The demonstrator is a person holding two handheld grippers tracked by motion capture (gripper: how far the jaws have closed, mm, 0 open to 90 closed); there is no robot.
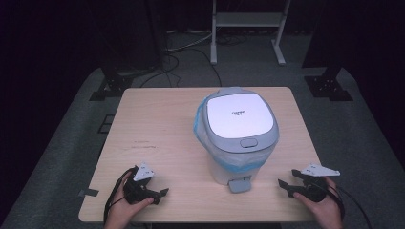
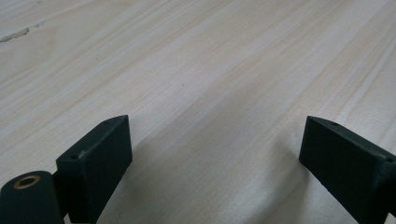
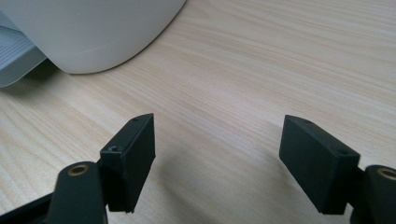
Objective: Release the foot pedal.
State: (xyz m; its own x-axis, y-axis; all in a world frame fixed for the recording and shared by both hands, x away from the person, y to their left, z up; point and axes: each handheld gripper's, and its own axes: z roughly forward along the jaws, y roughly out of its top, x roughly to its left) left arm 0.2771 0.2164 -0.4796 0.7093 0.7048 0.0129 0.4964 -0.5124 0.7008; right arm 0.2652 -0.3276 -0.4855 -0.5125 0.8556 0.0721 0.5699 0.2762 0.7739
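A white pedal bin (image 1: 237, 138) with a grey-rimmed lid and a blue liner stands on the wooden table (image 1: 157, 129), right of centre; its lid is down and its grey foot pedal (image 1: 239, 184) faces the front edge. My left gripper (image 1: 160, 195) rests near the front left, held by a hand, jaws wide apart over bare wood (image 2: 215, 140). My right gripper (image 1: 286, 186) rests at the front right, also open and holding nothing. In the right gripper view, its jaws (image 3: 217, 158) point at the bin's white base (image 3: 93, 32) and pedal (image 3: 16, 58).
Grey carpet surrounds the table. A white metal frame (image 1: 248, 28) and black stand bases (image 1: 329, 86) with cables stand on the floor beyond the far edge. A scuff mark (image 1: 141, 145) shows on the table's left half.
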